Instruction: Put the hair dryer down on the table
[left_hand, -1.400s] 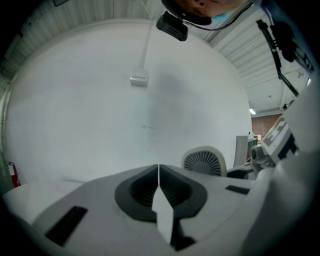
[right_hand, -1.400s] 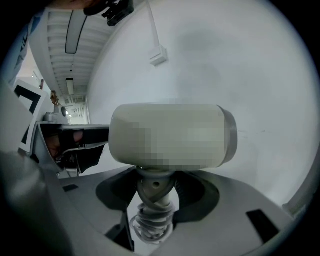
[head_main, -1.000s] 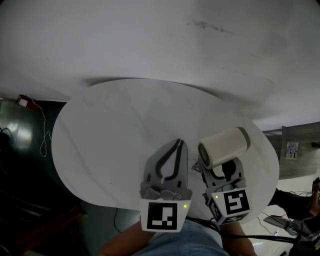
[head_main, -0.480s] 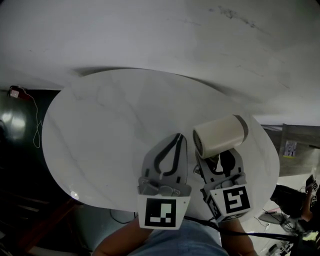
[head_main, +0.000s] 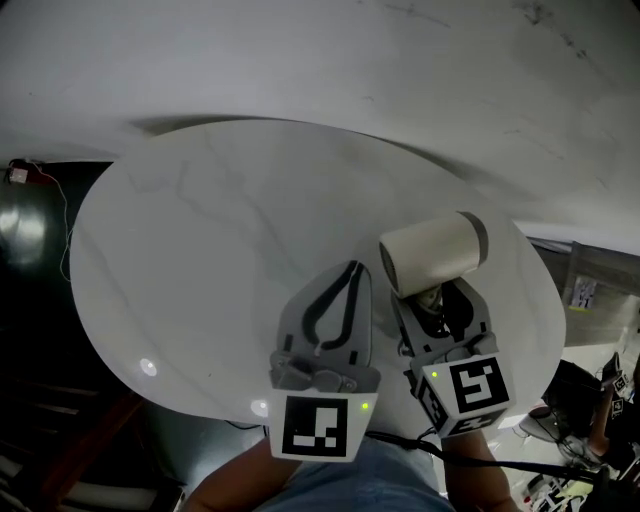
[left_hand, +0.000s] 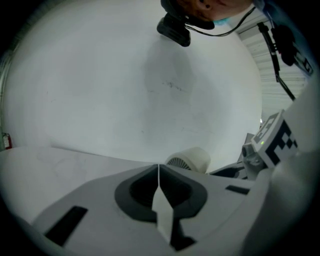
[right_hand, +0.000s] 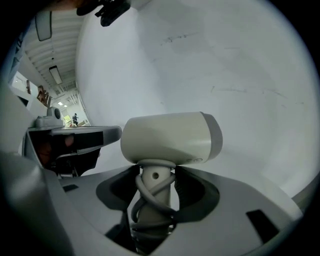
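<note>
Right gripper view — right gripper (right_hand: 155, 182) fingers clamp the hair dryer (right_hand: 170, 137) by its handle; top-heavy, it may topple on the tabletop (head_main: 200, 260) — left gripper (left_hand: 158, 172) fingers pressed together, empty.

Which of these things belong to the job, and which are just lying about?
In the job: hair dryer, right tool gripping its handle, table.
Just about: left tool, shut and empty; plug and cord beside the table; clutter on the floor.

Lighting is even and soft throughout. Two small glare spots are picked up on the surface (head_main: 200, 230) at its near edge, and a faint shadow is thrown beyond its far rim. Both gripper views are fisheye-warped, with corners vignetted black.
</note>
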